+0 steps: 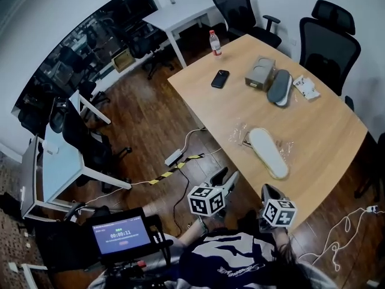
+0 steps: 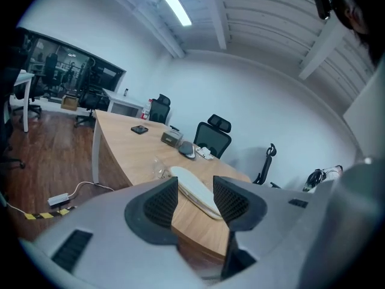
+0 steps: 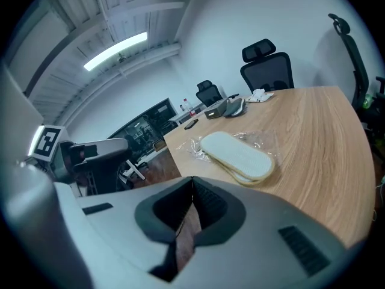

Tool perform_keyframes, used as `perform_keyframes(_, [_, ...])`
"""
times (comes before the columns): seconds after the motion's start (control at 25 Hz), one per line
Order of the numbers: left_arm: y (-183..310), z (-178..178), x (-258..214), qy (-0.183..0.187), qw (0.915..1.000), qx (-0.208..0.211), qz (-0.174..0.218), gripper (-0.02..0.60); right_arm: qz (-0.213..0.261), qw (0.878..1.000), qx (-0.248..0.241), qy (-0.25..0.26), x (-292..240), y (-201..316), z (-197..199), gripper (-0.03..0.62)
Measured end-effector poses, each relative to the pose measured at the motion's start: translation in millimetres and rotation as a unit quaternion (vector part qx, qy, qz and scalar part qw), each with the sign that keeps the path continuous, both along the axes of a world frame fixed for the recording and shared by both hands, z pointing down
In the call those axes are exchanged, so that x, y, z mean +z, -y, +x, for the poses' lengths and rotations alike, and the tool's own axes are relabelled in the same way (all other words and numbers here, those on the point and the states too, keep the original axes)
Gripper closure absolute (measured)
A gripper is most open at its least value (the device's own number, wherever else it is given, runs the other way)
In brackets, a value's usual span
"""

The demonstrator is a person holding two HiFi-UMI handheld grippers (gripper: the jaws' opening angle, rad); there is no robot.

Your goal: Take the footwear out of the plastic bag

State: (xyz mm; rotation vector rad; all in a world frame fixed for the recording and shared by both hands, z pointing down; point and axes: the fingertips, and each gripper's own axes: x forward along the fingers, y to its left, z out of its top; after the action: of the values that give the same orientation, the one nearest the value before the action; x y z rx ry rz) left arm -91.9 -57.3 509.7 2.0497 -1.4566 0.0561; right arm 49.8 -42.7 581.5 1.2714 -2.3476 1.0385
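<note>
A pair of white flat slippers (image 1: 268,152) lies stacked inside a crumpled clear plastic bag (image 1: 238,131) near the front edge of the wooden table (image 1: 325,131). Both grippers hang below that edge, short of the bag. My left gripper (image 1: 227,177) is open, and in the left gripper view the slippers (image 2: 194,188) show through the empty gap of the left gripper (image 2: 195,196). My right gripper (image 1: 269,189) is shut on nothing. In the right gripper view the slippers (image 3: 237,155) and the bag (image 3: 195,146) lie ahead of the right gripper (image 3: 192,188).
Further back on the table are a black phone (image 1: 220,78), a bottle (image 1: 215,43), a grey box (image 1: 260,73), a dark pair of slippers (image 1: 279,87) and a white packet (image 1: 306,88). Office chairs (image 1: 328,41) stand behind. A power strip (image 1: 174,158) with cables lies on the floor.
</note>
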Motion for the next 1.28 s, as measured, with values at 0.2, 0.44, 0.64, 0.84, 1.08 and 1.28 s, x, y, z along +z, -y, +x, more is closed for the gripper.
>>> perform_keyframes(0.2, [-53.8,-19.6,-5.4,-0.015,0.9997,0.016,0.007,0.465,0.011,1.0,-0.003,0.002,-14.0,-31.2,-35.9,0.597])
perform_keyframes(0.44, [-119.1,-53.8,0.4,-0.031,0.9993,0.022,0.008,0.578,0.021,1.0,0.013,0.013,-24.2,-89.6,-71.1,0.597])
perform_keyframes(0.64, [-156.9,-55.5,19.5,-0.057,0.9979,0.03,-0.013,0.577,0.022,1.0,0.021,0.01,-22.9,-145.1,-74.4,0.597])
perform_keyframes(0.84, [-182.8,-33.8,16.9,-0.069,0.995,0.072,-0.012,0.577,0.02,0.999,0.034,0.0,-26.7,-183.1,-63.7,0.597])
perform_keyframes(1.08, [-206.1,-6.7,4.2,-0.059,0.9926,0.106,0.001,0.578,0.029,0.998,0.058,0.006,-36.8,-198.0,-45.9,0.597])
perform_keyframes(1.28, [-216.2,10.3,1.0,-0.052,0.9934,0.103,0.004,0.577,0.038,0.997,0.063,0.022,-44.7,-210.2,-26.3,0.597])
